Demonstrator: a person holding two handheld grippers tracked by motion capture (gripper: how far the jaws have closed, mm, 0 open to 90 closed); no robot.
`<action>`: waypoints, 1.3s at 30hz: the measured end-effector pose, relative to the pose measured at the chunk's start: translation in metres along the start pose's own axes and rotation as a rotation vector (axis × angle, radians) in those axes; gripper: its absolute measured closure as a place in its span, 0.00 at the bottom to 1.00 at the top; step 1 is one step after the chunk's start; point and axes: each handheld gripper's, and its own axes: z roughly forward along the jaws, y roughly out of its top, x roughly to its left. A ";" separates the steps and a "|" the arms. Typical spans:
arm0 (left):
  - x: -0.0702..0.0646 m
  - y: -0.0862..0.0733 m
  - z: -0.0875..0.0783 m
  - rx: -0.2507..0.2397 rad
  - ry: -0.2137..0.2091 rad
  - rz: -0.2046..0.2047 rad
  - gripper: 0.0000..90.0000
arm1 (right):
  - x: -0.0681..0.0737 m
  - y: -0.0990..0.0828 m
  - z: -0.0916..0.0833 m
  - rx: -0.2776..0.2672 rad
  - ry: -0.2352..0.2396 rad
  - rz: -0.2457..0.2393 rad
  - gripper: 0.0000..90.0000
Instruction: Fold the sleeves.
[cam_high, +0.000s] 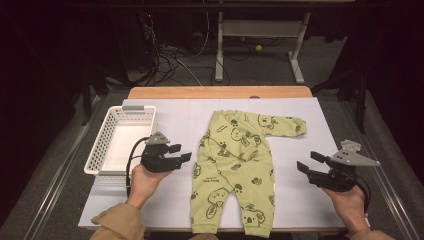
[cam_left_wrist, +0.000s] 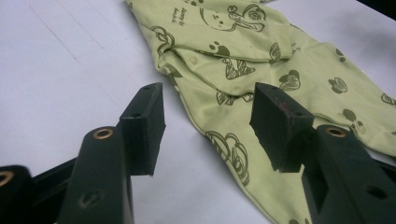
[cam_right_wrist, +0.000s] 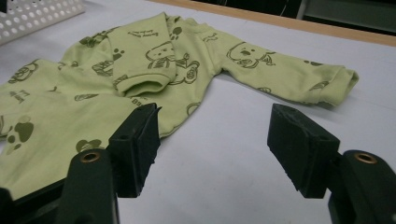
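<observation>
The green baby romper (cam_high: 233, 167) lies flat mid-table, one sleeve folded across its chest. I hold my left gripper (cam_high: 181, 153) just beside its left edge, jaws apart, empty; my right gripper (cam_high: 310, 162) hovers off its right side, likewise spread. A white basket (cam_high: 100, 150) sits beyond the left gripper.

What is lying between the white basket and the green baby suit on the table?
The left tongs, held open above bare table, lie between the white basket and the green baby suit, as the high view shows.
</observation>
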 end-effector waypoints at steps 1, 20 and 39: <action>-0.001 -0.002 -0.001 -0.006 0.000 -0.001 0.46 | -0.001 0.002 0.001 0.008 -0.004 0.002 0.41; 0.001 -0.038 -0.021 -0.029 0.006 -0.004 0.45 | -0.023 0.026 0.036 0.067 -0.089 0.028 0.45; 0.009 -0.075 -0.046 -0.101 0.041 -0.035 0.45 | -0.050 0.056 0.082 0.268 -0.150 0.098 0.63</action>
